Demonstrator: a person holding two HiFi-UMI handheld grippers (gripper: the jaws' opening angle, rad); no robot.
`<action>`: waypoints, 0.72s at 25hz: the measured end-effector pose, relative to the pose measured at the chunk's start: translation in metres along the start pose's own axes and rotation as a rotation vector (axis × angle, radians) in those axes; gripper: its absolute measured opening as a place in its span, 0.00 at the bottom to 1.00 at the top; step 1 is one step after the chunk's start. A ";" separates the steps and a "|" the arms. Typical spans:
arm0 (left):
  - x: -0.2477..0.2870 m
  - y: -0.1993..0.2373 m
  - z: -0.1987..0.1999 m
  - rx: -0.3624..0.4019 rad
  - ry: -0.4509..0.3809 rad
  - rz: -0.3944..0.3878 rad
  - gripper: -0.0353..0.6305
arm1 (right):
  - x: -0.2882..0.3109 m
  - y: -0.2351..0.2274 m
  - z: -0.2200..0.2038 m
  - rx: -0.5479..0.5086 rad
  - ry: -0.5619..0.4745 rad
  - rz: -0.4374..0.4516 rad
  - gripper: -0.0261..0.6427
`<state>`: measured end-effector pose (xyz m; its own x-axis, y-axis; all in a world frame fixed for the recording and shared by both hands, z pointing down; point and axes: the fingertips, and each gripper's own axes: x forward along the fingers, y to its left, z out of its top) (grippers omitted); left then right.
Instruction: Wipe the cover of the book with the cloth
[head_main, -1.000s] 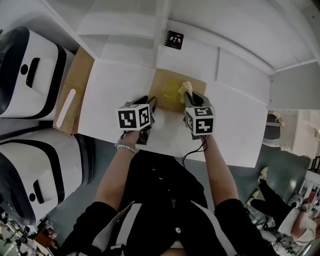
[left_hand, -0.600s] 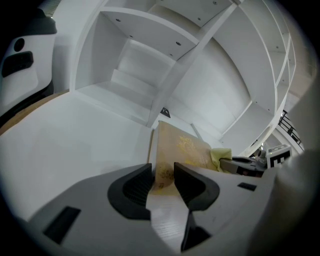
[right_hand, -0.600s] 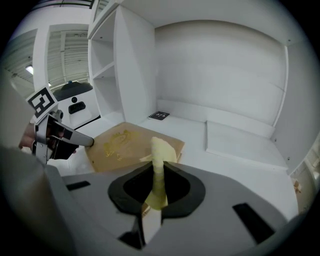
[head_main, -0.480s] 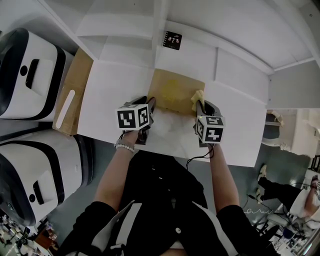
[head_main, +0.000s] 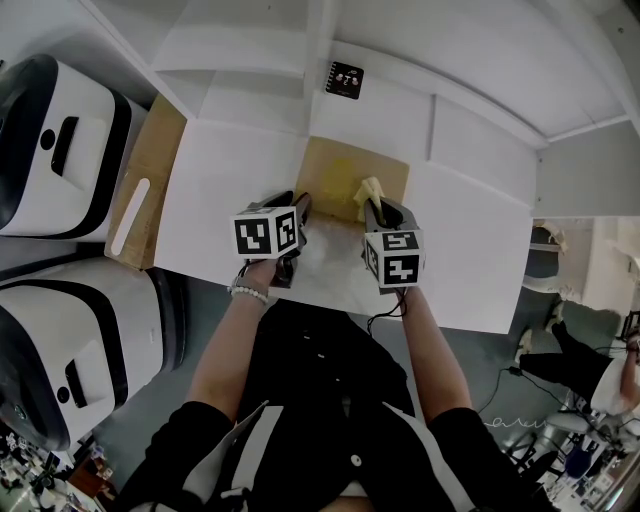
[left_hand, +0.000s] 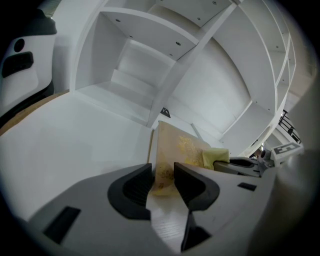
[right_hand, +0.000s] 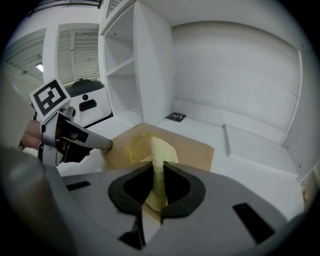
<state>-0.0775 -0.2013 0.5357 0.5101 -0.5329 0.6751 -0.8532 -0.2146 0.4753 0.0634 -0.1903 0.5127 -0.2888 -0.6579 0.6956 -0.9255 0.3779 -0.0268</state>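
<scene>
Yellow cloth (right_hand: 159, 150) juts lengthwise from right gripper (right_hand: 156, 172) jaws over book (right_hand: 195, 147).

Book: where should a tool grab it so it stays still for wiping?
Probably the near left corner, from the person's side. The book lies flat, its thin edge shows there, and the left tool sits open there. The cloth in the right tool covers the near right.

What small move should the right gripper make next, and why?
Probably slide the cloth across the book cover toward its far left part, which lies bare. The right gripper is shut on the cloth, which lies on the cover's near right part; the left gripper stands at the book's near left corner.
</scene>
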 end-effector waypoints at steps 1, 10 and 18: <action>0.000 0.000 0.000 0.000 0.000 0.001 0.26 | 0.002 0.008 0.002 -0.006 -0.002 0.015 0.10; -0.001 -0.001 0.000 0.003 -0.002 0.004 0.26 | 0.016 0.077 0.013 -0.082 -0.008 0.149 0.10; 0.000 -0.001 0.001 0.003 0.000 0.002 0.26 | 0.018 0.093 0.011 -0.111 -0.010 0.182 0.10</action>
<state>-0.0771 -0.2014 0.5347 0.5081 -0.5337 0.6760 -0.8548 -0.2162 0.4718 -0.0308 -0.1737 0.5147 -0.4517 -0.5782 0.6795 -0.8251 0.5604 -0.0717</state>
